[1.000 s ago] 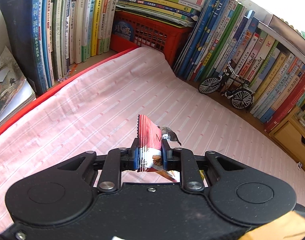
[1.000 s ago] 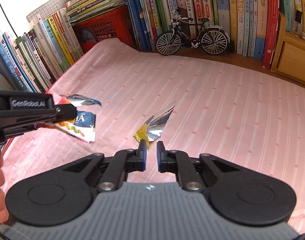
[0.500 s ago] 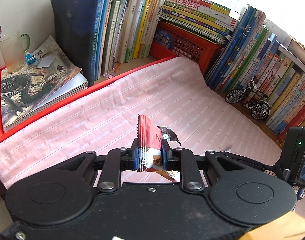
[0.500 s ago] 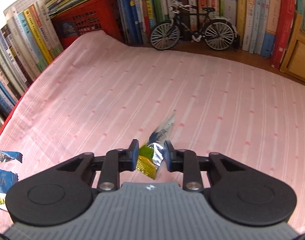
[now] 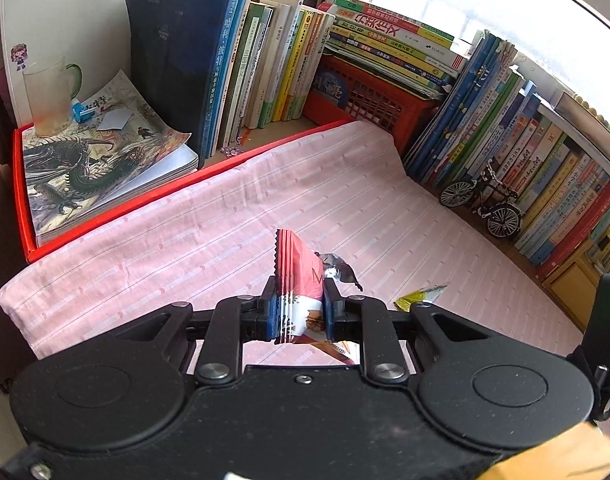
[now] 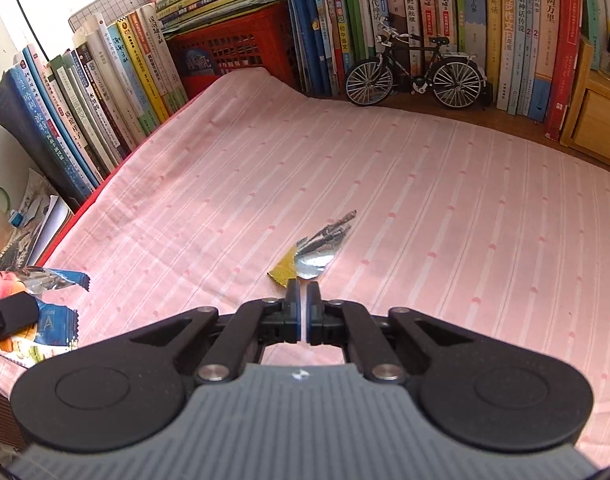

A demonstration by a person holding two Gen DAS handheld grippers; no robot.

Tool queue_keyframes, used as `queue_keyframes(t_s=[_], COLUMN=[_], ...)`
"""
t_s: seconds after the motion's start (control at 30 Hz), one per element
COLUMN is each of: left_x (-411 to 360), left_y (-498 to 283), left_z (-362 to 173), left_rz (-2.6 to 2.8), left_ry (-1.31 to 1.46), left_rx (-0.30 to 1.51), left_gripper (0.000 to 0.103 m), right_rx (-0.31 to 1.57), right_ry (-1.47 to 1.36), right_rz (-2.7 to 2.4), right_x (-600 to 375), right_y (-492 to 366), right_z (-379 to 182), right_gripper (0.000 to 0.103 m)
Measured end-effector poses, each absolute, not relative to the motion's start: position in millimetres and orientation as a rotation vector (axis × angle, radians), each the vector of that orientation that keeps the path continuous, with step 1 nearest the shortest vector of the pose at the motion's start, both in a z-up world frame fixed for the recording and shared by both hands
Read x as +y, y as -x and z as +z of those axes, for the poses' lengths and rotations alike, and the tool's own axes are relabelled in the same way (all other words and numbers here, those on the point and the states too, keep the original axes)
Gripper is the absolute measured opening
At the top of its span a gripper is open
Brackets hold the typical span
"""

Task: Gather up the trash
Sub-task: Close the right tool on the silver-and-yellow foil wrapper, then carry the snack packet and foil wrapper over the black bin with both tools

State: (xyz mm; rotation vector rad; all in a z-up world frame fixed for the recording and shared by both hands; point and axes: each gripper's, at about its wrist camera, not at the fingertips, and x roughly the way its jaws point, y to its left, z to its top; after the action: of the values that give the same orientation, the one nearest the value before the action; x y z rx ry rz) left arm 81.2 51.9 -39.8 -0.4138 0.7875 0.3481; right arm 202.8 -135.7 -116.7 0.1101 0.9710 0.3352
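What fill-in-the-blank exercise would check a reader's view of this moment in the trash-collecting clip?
1. The pink snack wrapper is clamped in the jaws of the ___ gripper.
2. The yellow-and-silver wrapper lies on a striped cloth coloured ___.
3. The model bicycle stands in front of a row of upright ___.
4. The plastic crate under the stacked books is ___.

Missing words: left; pink; books; red.
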Motion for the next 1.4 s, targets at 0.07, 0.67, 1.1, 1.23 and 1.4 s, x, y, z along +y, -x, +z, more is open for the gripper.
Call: queue_keyframes(t_s=[0.07, 0.67, 1.1, 1.23, 1.4], left_x=[54, 96, 86, 79, 74], left_y=[-73, -27, -29, -16, 13], left_z=[-38, -46, -40, -34, -28], left_rz=[0.35, 0.471, 0.44, 0.406, 0.364], left_ry=[0.412, 0.488, 0.499, 0.493, 0.494], left_rx=[0.786, 0.78, 0.758, 0.755, 0.75], left_gripper=[0.019, 0.019, 0.019, 0.019, 0.019], right_rx=[1.0, 0.95, 0.929, 0.913, 0.895], right_ry=[-0.125, -0.081, -0.141, -0.144, -0.148], right_rz=[0.328, 0.36, 0.43, 0.451, 0.458], right_x=[-137, -100, -122, -128, -134], right_y=[-205, -229, -191, -164, -119], right_z=[-120, -140, -107, -91, -72], right_gripper=[0.049, 0.005, 0.005, 0.005, 0.005])
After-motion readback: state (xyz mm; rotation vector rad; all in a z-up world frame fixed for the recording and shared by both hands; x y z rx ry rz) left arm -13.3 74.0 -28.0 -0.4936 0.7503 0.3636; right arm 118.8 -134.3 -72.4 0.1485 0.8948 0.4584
